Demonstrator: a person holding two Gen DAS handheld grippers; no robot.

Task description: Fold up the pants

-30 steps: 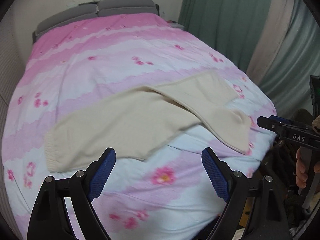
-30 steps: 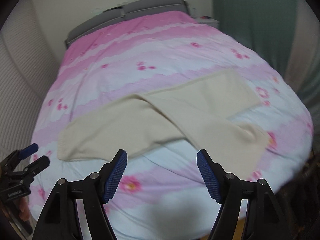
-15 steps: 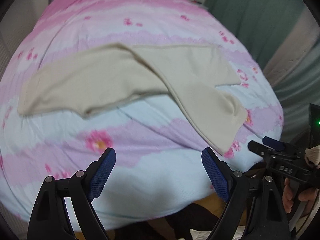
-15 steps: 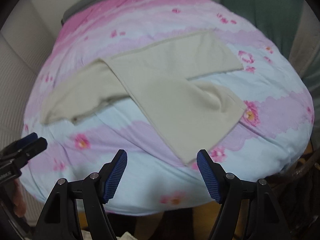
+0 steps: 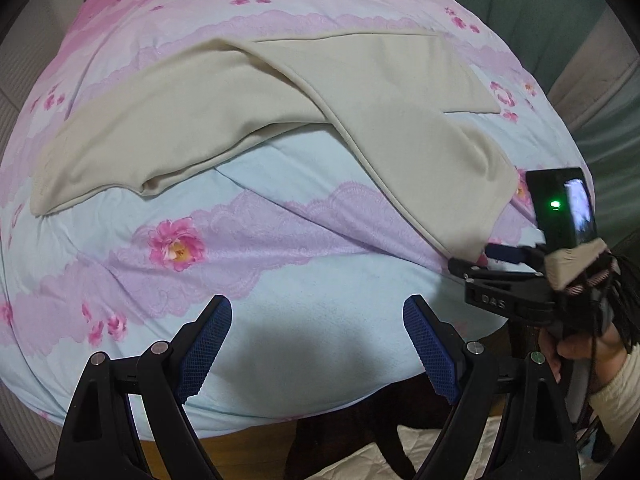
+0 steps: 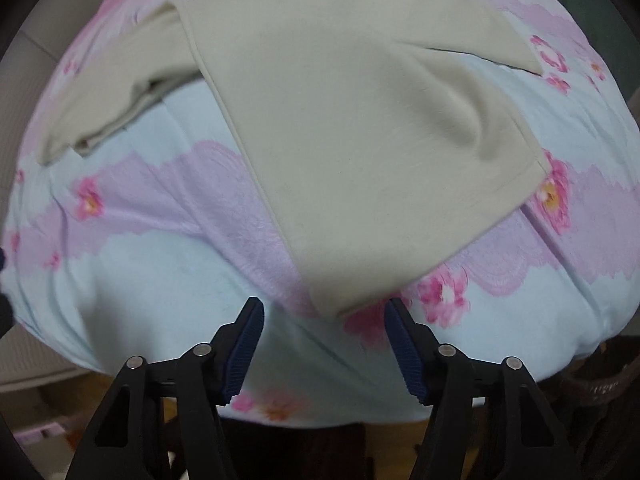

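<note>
While left gripper (image 5: pixel 316 344) gapes empty, right gripper (image 6: pixel 324 344) jaws closing around pants (image 6: pixel 360 140) corner.

Dim, soft light — fisheye edges, slight blur.

Both grippers (image 5: pixel 316 354) (image 6: pixel 324 346) are black, silver-riveted, with ribbed blue pads (image 5: pixel 204 350) — the hand (image 5: pixel 576 350) wears a cream sleeve (image 5: pixel 616 392).
</note>
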